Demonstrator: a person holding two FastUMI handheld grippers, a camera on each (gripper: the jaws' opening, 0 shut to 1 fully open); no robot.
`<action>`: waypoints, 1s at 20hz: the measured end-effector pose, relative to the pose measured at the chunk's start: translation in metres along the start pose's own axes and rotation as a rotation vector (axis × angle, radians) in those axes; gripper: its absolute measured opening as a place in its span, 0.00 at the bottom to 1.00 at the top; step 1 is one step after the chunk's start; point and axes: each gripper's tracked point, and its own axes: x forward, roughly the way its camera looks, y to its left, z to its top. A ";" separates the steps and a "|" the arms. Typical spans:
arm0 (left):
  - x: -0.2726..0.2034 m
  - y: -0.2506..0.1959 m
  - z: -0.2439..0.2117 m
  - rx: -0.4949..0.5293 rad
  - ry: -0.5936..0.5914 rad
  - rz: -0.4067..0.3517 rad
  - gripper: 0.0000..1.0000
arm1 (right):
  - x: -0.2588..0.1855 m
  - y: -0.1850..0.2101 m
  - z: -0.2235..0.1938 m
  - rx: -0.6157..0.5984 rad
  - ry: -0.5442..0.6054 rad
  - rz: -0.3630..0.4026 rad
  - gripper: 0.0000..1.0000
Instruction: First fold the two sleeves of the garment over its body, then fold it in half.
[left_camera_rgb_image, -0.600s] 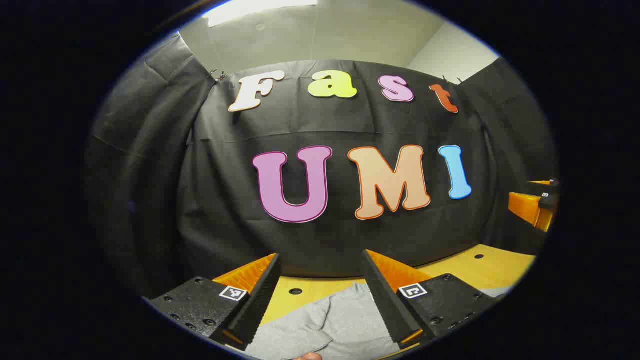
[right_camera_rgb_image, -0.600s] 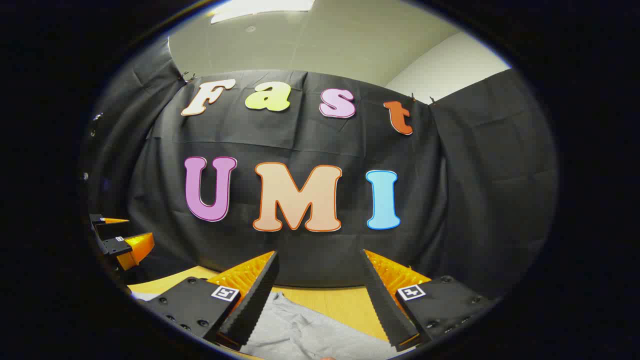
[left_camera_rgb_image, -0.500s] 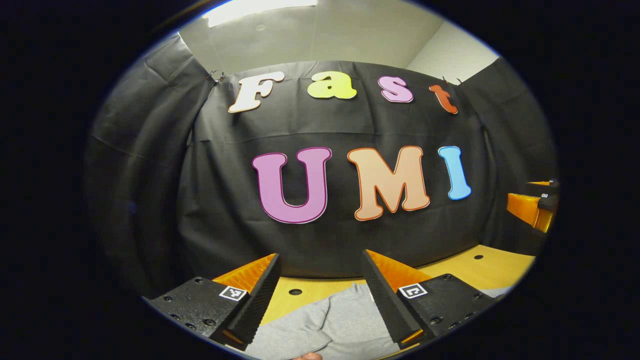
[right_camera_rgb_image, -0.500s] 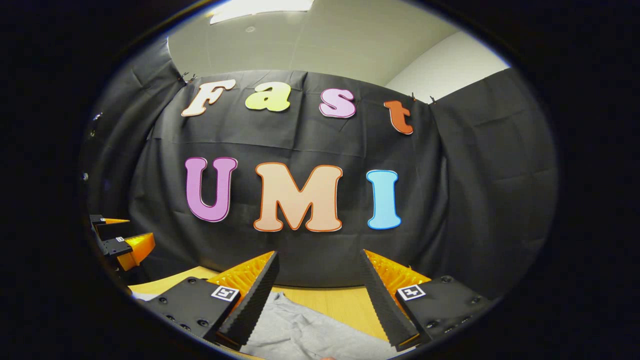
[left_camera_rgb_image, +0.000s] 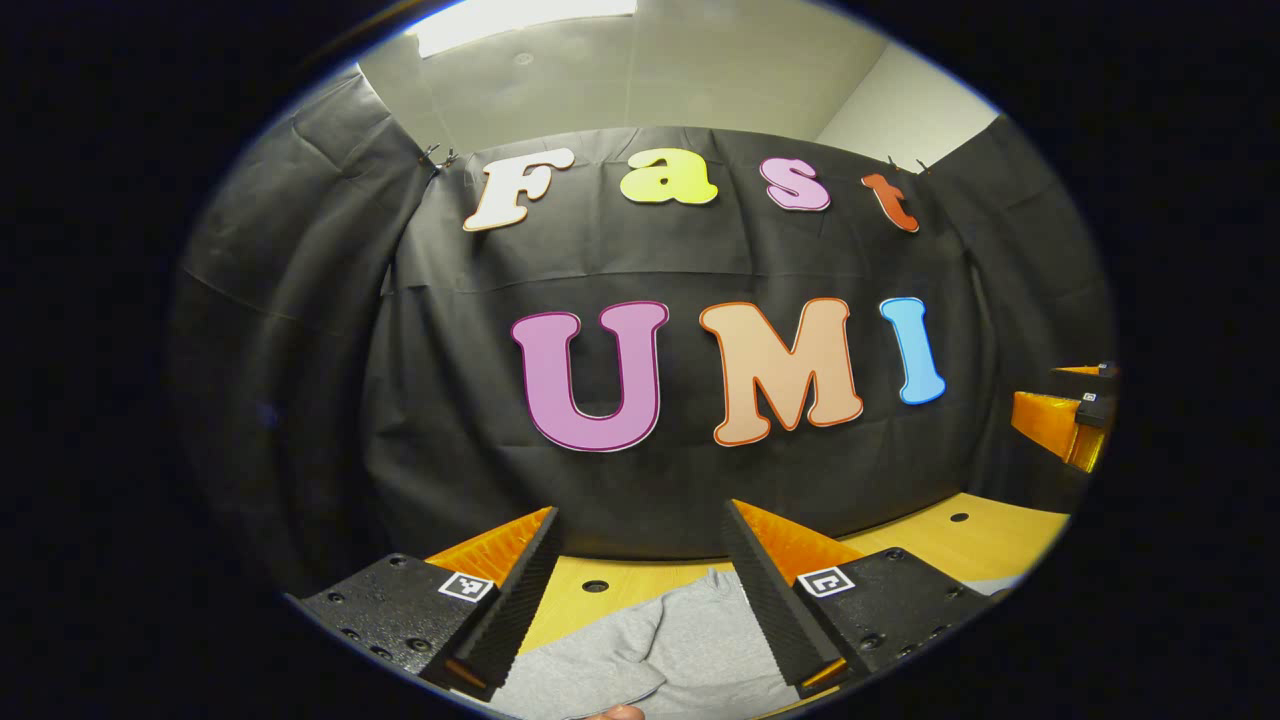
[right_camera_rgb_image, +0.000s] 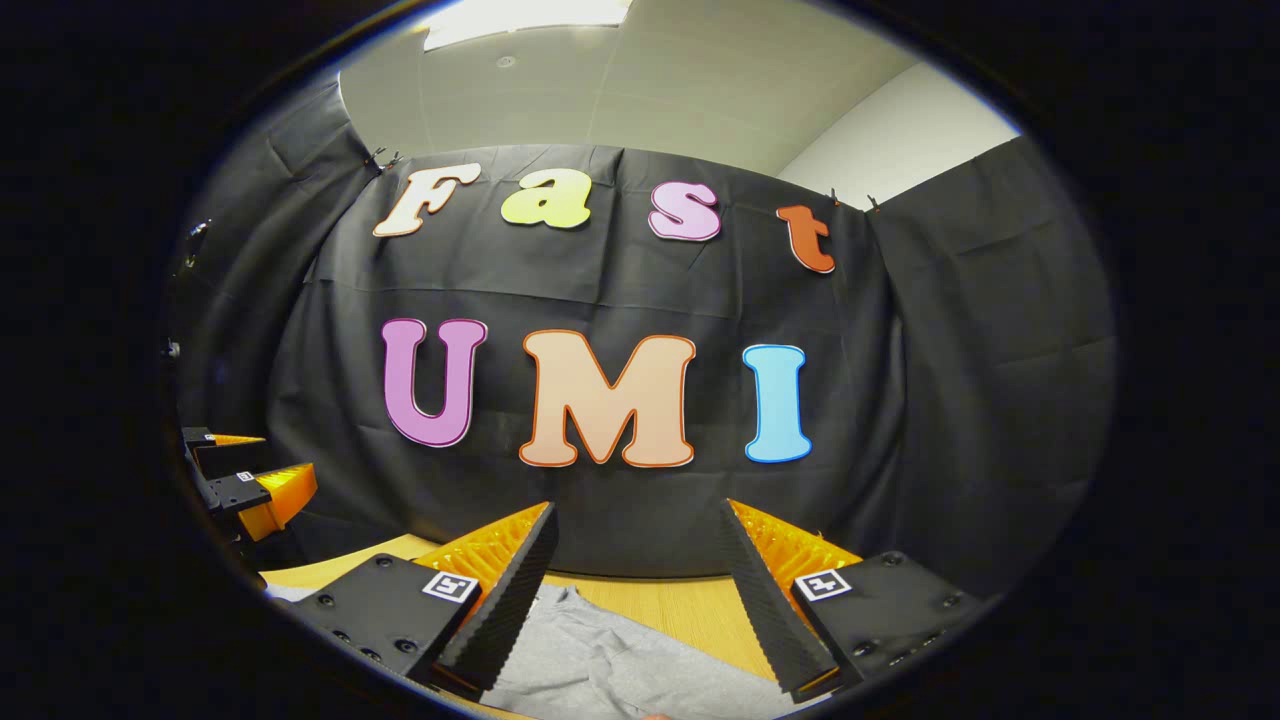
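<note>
1. My left hand-held gripper (left_camera_rgb_image: 640, 600) sits at the bottom of the left gripper view, its two fingers spread apart and gripping nothing.
2. Between and below those fingers lies the grey garment (left_camera_rgb_image: 680, 650), spread on the yellow counter (left_camera_rgb_image: 970, 545) at the lower centre of the frame; a curved hem edge shows at the lower left of the cloth.
3. A sliver of a fingertip (left_camera_rgb_image: 615, 712) shows at the very bottom edge of that frame, below the garment.
4. Small round holes mark the counter, one just behind the garment (left_camera_rgb_image: 595, 586) and one toward the lower right (left_camera_rgb_image: 959, 517).
5. My right hand-held gripper (right_camera_rgb_image: 640, 600) rides at the bottom of the right gripper view, fingers likewise held wide with nothing between the pads.
6. The same grey garment fills the gap below those fingers, wrinkled, its far edge ending short of the counter's back edge at lower centre.
7. Each device appears in the other's frame: the right one at the right edge of the left gripper view, the left one at the lower left of the right gripper view.
8. Black cloth (right_camera_rgb_image: 980, 380) closes off the back of the booth, with a pale ceiling (right_camera_rgb_image: 640, 80) at the top of the frame.
</note>
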 end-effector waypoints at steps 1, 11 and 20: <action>0.000 0.000 0.000 -0.002 0.002 0.001 0.94 | -0.001 0.000 0.000 0.000 0.001 -0.001 1.00; 0.001 0.000 -0.007 -0.011 0.019 -0.014 0.94 | 0.004 -0.021 0.000 -0.017 -0.009 -0.037 0.96; 0.009 -0.018 -0.013 -0.015 0.027 -0.054 0.94 | 0.011 -0.102 -0.029 -0.078 0.057 -0.168 1.00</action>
